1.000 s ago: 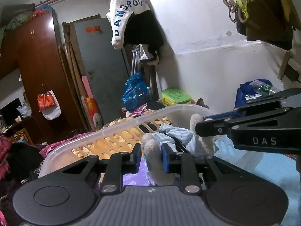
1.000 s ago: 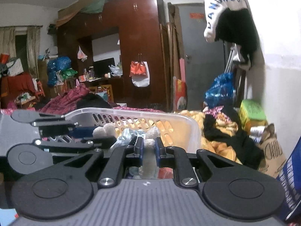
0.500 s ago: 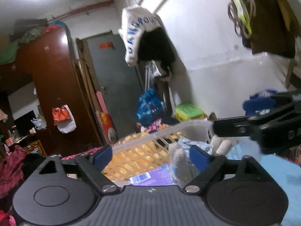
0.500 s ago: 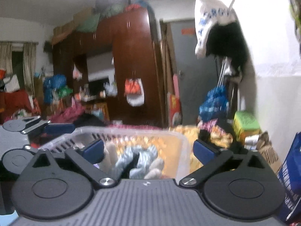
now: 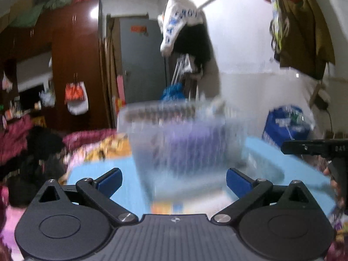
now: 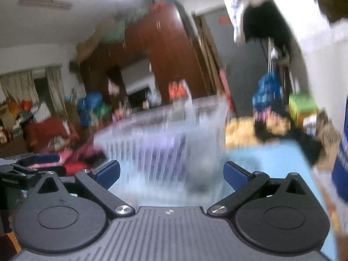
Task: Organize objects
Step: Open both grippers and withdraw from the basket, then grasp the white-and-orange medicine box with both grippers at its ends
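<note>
A white slatted plastic laundry basket (image 5: 184, 134) stands on a light blue surface (image 5: 91, 174), blurred by motion; it also shows in the right wrist view (image 6: 165, 137). A pale soft toy shows dimly at its rim (image 5: 217, 105). My left gripper (image 5: 174, 181) is open and empty, low in front of the basket. My right gripper (image 6: 171, 175) is open and empty, also in front of the basket. The right gripper shows at the right edge of the left wrist view (image 5: 313, 148); the left gripper shows at the left edge of the right wrist view (image 6: 32, 165).
A dark wooden wardrobe (image 5: 71, 65) and a grey door (image 5: 141, 65) stand behind. Piled clothes (image 5: 32, 143) lie to the left. A blue bag (image 5: 285, 126) sits by the white wall. Clothes hang overhead (image 5: 184, 32). A green box (image 6: 302, 108) lies at the right.
Both grippers were shut on the soft toy over the basket, then opened and let it go. Now both have pulled back and down, so the basket stands further ahead.
</note>
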Motion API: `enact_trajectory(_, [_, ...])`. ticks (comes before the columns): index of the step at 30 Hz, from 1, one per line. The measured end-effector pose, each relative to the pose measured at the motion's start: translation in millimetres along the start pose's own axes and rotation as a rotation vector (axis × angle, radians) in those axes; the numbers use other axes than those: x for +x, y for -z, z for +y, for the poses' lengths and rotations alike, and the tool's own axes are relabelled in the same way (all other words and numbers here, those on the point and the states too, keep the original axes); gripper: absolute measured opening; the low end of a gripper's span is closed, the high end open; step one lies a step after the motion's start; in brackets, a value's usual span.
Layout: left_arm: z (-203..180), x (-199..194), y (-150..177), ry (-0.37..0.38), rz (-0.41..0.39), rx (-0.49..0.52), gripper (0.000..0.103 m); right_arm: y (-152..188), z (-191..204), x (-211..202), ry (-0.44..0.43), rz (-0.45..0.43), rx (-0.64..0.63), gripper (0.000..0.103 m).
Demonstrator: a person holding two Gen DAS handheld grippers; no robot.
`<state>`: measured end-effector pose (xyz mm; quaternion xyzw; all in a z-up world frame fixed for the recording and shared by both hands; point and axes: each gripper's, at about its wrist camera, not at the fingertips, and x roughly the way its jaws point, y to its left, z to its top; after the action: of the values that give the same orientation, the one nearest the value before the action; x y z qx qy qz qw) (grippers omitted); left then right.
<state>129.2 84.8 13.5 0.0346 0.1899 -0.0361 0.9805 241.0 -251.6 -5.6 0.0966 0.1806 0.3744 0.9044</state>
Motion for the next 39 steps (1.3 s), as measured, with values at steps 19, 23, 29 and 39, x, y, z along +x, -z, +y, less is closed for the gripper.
enact_trajectory(19, [43.9,-16.0,33.2,0.032,0.120,-0.103,0.100,40.1,61.0,39.3,-0.071,0.142,-0.194,0.103])
enact_trajectory(23, [47.5,22.1,49.3,0.102,0.149,-0.148,0.097,47.2,71.0,51.9,-0.068,0.180,-0.237,0.103])
enact_trajectory(29, [39.3,37.5,58.8,0.165,0.122,-0.123,0.093,51.0,87.3,61.6,-0.089,0.236,-0.323,0.100])
enact_trajectory(39, [34.2,39.4,62.8,0.221,0.135,-0.099,0.074,53.2,106.3,86.1,-0.064,0.319,-0.493,0.082])
